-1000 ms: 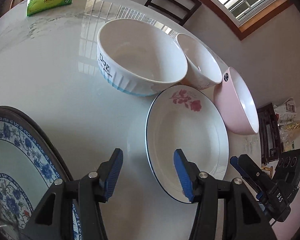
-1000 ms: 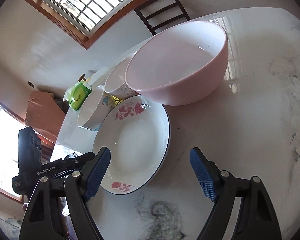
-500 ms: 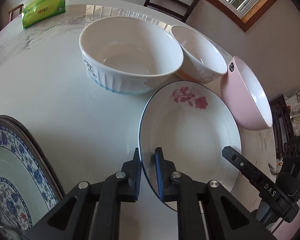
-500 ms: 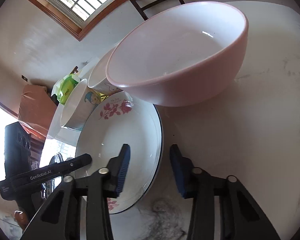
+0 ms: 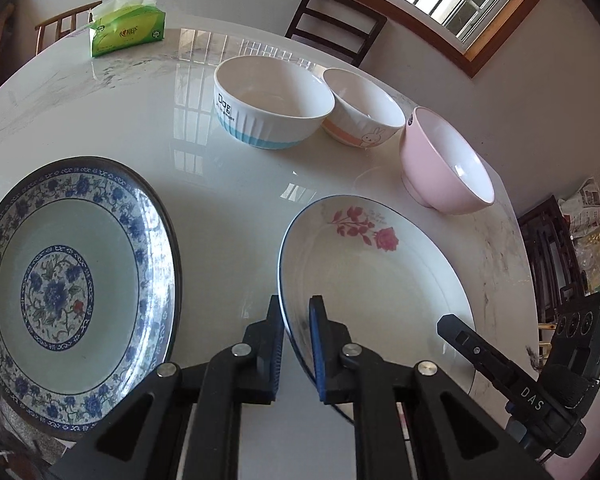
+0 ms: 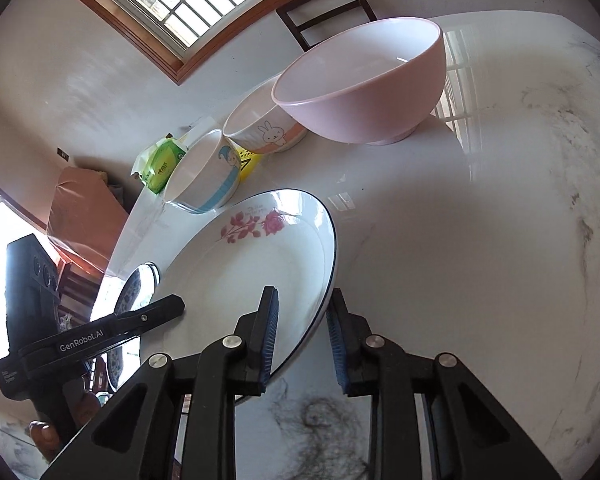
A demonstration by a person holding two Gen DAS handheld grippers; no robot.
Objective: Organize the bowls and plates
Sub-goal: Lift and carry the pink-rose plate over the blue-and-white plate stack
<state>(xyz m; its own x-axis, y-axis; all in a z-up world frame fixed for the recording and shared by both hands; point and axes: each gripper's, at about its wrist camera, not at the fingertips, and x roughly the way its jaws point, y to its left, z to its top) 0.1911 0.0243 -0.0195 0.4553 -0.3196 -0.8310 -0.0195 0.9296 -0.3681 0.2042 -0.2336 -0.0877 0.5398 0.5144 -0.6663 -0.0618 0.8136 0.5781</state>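
Observation:
A white plate with a red rose (image 5: 380, 276) hangs lifted above the table, held at two sides. My left gripper (image 5: 296, 320) is shut on its left rim. My right gripper (image 6: 300, 316) is shut on its right rim (image 6: 328, 280). A blue-patterned plate (image 5: 72, 284) lies on the table to the left. Three bowls stand in a row behind: a white "Dog" bowl (image 5: 272, 108), a rabbit bowl (image 5: 364, 108) and a pink bowl (image 5: 444, 168). The pink bowl (image 6: 364, 84) is nearest in the right wrist view.
A green tissue pack (image 5: 128, 30) sits at the far left of the round marble table (image 5: 180, 128). A dark chair (image 5: 336, 20) stands behind the table under the window. The table's right edge (image 5: 512, 232) drops off beside the pink bowl.
Both grippers closed on the rose plate's rims, then raised it off the table and drew back. The bowls now look farther away and the blue plate shows more fully.

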